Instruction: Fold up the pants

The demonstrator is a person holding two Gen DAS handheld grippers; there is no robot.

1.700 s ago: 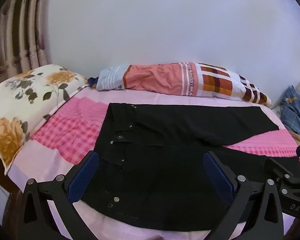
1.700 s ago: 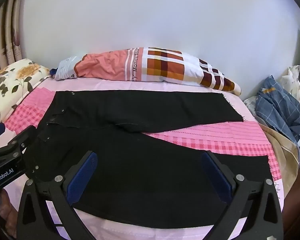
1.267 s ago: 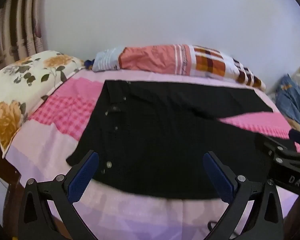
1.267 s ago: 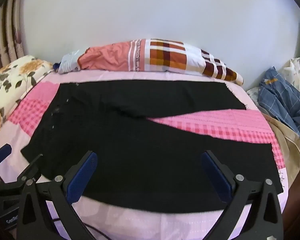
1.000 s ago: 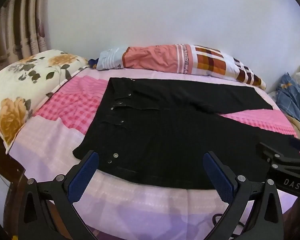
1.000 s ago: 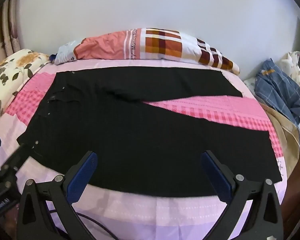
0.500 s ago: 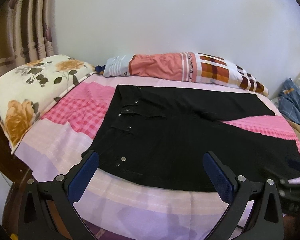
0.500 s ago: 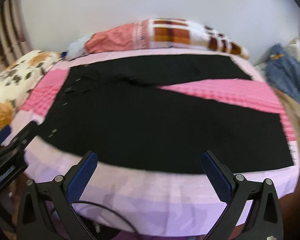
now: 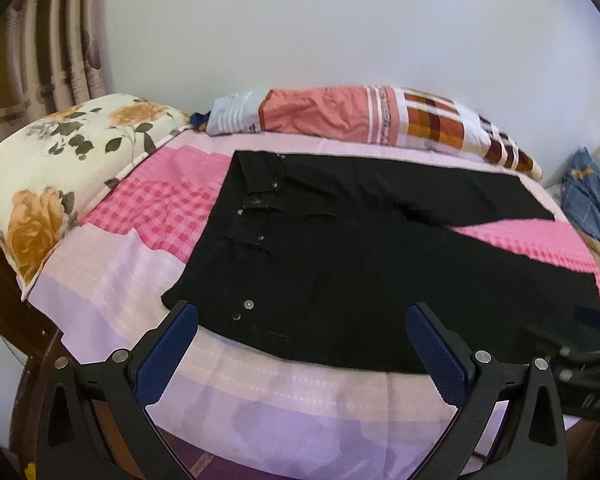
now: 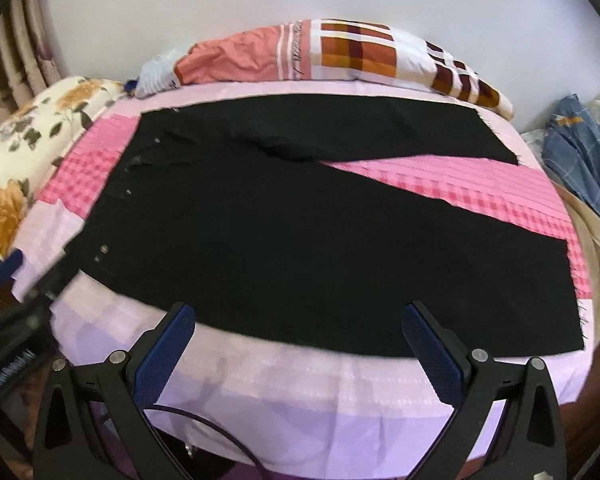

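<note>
Black pants (image 9: 364, 264) lie flat on the pink bed, waistband with metal studs at the left, two legs spread apart toward the right; they also show in the right wrist view (image 10: 292, 236). My left gripper (image 9: 300, 344) is open and empty, hovering over the bed's front edge near the waistband corner. My right gripper (image 10: 296, 340) is open and empty above the front edge of the near leg. Each gripper's body shows at the edge of the other's view.
A pink checked sheet (image 9: 156, 216) covers the bed. A floral pillow (image 9: 60, 168) lies at the left, an orange plaid bolster (image 9: 372, 120) along the wall, blue plaid clothes (image 10: 580, 160) at the right. Striped curtains hang at the far left.
Both grippers have drawn back from over the pants to the bed's front edge and risen. The pants have not moved. Both stay open.
</note>
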